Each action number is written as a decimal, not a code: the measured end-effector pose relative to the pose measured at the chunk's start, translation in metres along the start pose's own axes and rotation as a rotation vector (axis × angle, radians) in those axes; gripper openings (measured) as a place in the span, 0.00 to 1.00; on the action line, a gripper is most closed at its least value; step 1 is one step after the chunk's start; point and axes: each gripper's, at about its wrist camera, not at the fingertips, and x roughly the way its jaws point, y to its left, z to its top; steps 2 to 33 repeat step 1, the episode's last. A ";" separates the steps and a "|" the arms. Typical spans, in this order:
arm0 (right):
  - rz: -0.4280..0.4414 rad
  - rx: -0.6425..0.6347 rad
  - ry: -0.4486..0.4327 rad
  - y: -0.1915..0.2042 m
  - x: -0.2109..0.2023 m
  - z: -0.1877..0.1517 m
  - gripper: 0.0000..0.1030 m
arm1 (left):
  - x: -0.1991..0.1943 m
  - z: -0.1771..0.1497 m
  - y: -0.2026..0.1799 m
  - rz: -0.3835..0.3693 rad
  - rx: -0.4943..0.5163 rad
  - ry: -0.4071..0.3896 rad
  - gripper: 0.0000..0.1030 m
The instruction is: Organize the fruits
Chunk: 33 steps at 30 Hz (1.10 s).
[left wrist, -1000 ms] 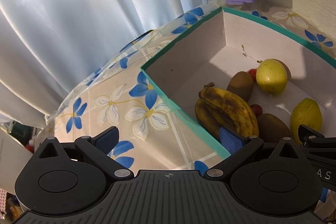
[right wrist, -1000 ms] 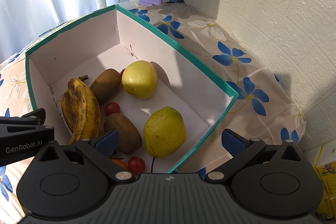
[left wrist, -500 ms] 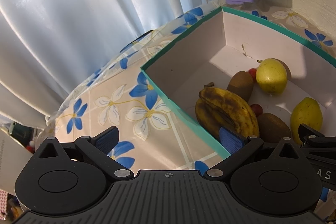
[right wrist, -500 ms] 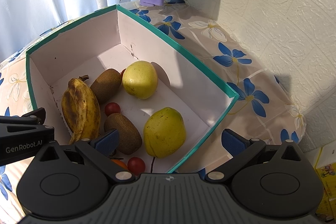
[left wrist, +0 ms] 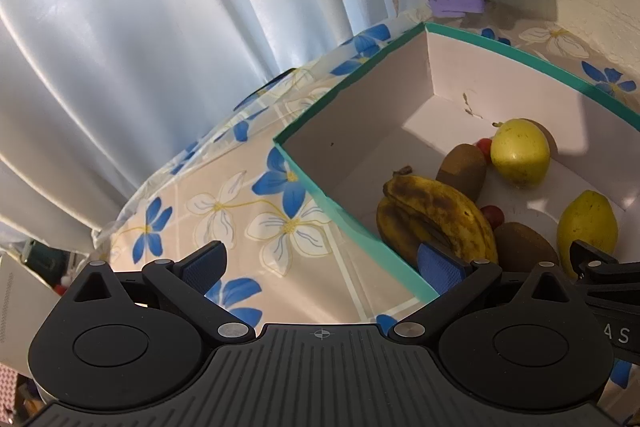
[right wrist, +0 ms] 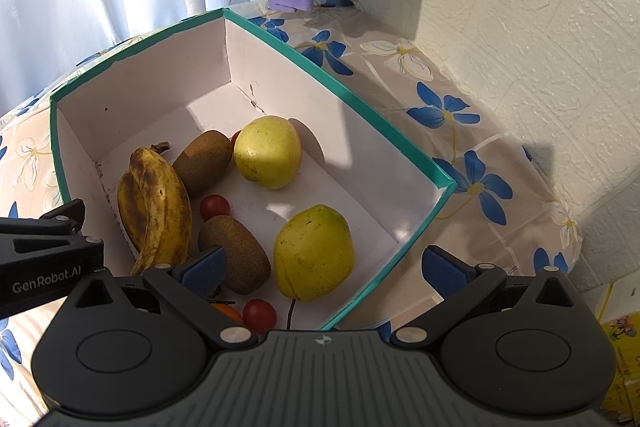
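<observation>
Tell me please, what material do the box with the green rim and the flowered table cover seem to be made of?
The box looks like cardboard: thin, flat, matte white walls with sharp folded corners and a teal rim, and a small tear mark low on the far wall. The table cover looks like glossy plastic or oilcloth: the printed blue flowers shine in the sunlight and its edge hangs in smooth, stiff curves. Neither can be confirmed by sight alone.

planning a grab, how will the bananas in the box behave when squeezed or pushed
The bananas show heavy brown mottling, so they are probably soft and bruise easily. Their long curved shape should slide or pivot rather than roll. Two lie joined at the stem, so likely they lift together.
</observation>
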 end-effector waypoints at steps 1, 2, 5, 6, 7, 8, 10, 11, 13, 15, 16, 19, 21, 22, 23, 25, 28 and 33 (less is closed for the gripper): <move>0.002 0.001 -0.001 0.000 0.000 0.000 1.00 | 0.000 0.000 0.000 0.001 0.000 0.002 1.00; 0.002 0.001 -0.001 0.000 0.000 0.000 1.00 | 0.000 0.000 0.000 0.001 0.000 0.002 1.00; 0.002 0.001 -0.001 0.000 0.000 0.000 1.00 | 0.000 0.000 0.000 0.001 0.000 0.002 1.00; 0.002 0.001 -0.001 0.000 0.000 0.000 1.00 | 0.000 0.000 0.000 0.001 0.000 0.002 1.00; 0.002 0.001 -0.001 0.000 0.000 0.000 1.00 | 0.000 0.000 0.000 0.001 0.000 0.002 1.00; 0.002 0.001 -0.001 0.000 0.000 0.000 1.00 | 0.000 0.000 0.000 0.001 0.000 0.002 1.00; 0.002 0.001 -0.001 0.000 0.000 0.000 1.00 | 0.000 0.000 0.000 0.001 0.000 0.002 1.00; 0.002 0.001 -0.001 0.000 0.000 0.000 1.00 | 0.000 0.000 0.000 0.001 0.000 0.002 1.00; 0.002 0.001 -0.001 0.000 0.000 0.000 1.00 | 0.000 0.000 0.000 0.001 0.000 0.002 1.00; 0.002 0.001 -0.001 0.000 0.000 0.000 1.00 | 0.000 0.000 0.000 0.001 0.000 0.002 1.00; 0.002 0.001 -0.001 0.000 0.000 0.000 1.00 | 0.000 0.000 0.000 0.001 0.000 0.002 1.00; 0.002 0.001 -0.001 0.000 0.000 0.000 1.00 | 0.000 0.000 0.000 0.001 0.000 0.002 1.00; 0.002 0.001 -0.001 0.000 0.000 0.000 1.00 | 0.000 0.000 0.000 0.001 0.000 0.002 1.00; 0.002 0.001 -0.001 0.000 0.000 0.000 1.00 | 0.000 0.000 0.000 0.001 0.000 0.002 1.00; 0.002 0.001 -0.001 0.000 0.000 0.000 1.00 | 0.000 0.000 0.000 0.001 0.000 0.002 1.00; 0.002 0.001 -0.001 0.000 0.000 0.000 1.00 | 0.000 0.000 0.000 0.001 0.000 0.002 1.00; 0.002 0.001 -0.001 0.000 0.000 0.000 1.00 | 0.000 0.000 0.000 0.001 0.000 0.002 1.00; 0.002 0.001 -0.001 0.000 0.000 0.000 1.00 | 0.000 0.000 0.000 0.001 0.000 0.002 1.00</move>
